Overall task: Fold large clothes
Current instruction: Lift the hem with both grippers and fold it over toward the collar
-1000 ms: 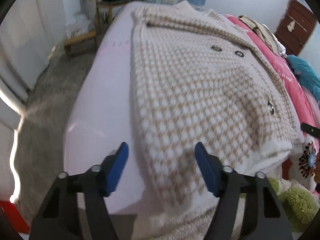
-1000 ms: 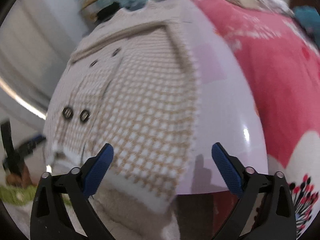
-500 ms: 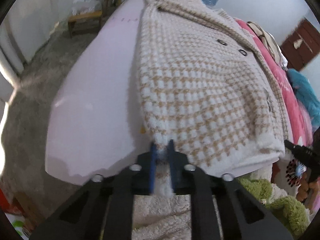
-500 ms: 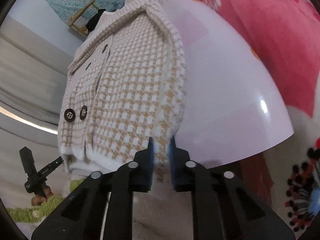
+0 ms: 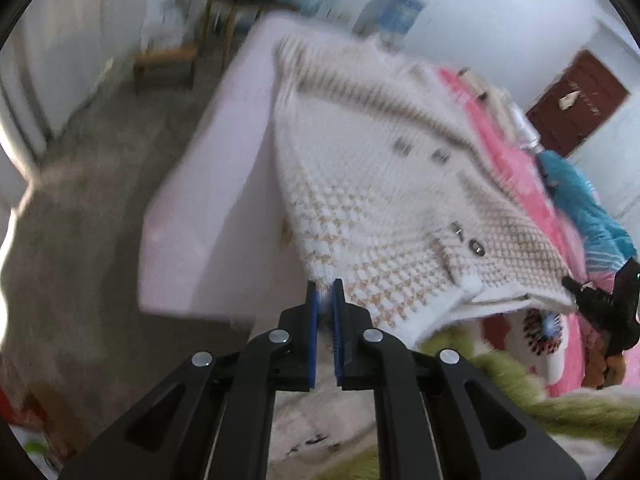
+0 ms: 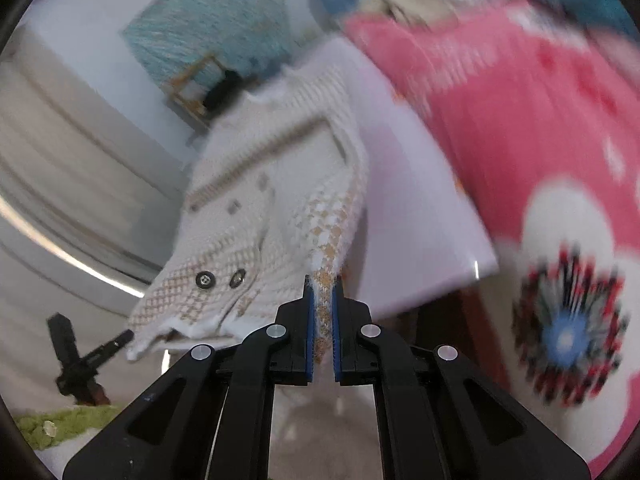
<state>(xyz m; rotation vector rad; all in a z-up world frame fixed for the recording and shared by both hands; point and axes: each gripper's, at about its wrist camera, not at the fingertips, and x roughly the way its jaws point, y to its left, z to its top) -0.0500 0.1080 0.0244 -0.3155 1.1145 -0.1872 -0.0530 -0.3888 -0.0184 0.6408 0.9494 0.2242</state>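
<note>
A cream and tan checked knit cardigan (image 5: 372, 216) with dark buttons lies on a pale lilac board (image 5: 224, 184). Its near hem is lifted off the board. My left gripper (image 5: 325, 292) is shut on the hem's left corner. In the right wrist view the same cardigan (image 6: 280, 216) hangs from my right gripper (image 6: 321, 288), which is shut on the hem's right corner. The hem sags between the two grips. The right gripper's black tip (image 5: 592, 300) shows at the left view's right edge, and the left gripper's tip (image 6: 100, 354) at the right view's lower left.
A pink flowered blanket (image 6: 520, 128) covers the bed beside the board (image 6: 416, 216). A green fluffy mat (image 5: 540, 396) and white fleece lie below the hem. A wooden stool (image 5: 164, 64) stands on the grey floor at the left. A brown door (image 5: 576, 104) is far right.
Both grippers shut on the cardigan's near hem corners, then lifted and pulled them back off the board, so the hem now hangs stretched between them.
</note>
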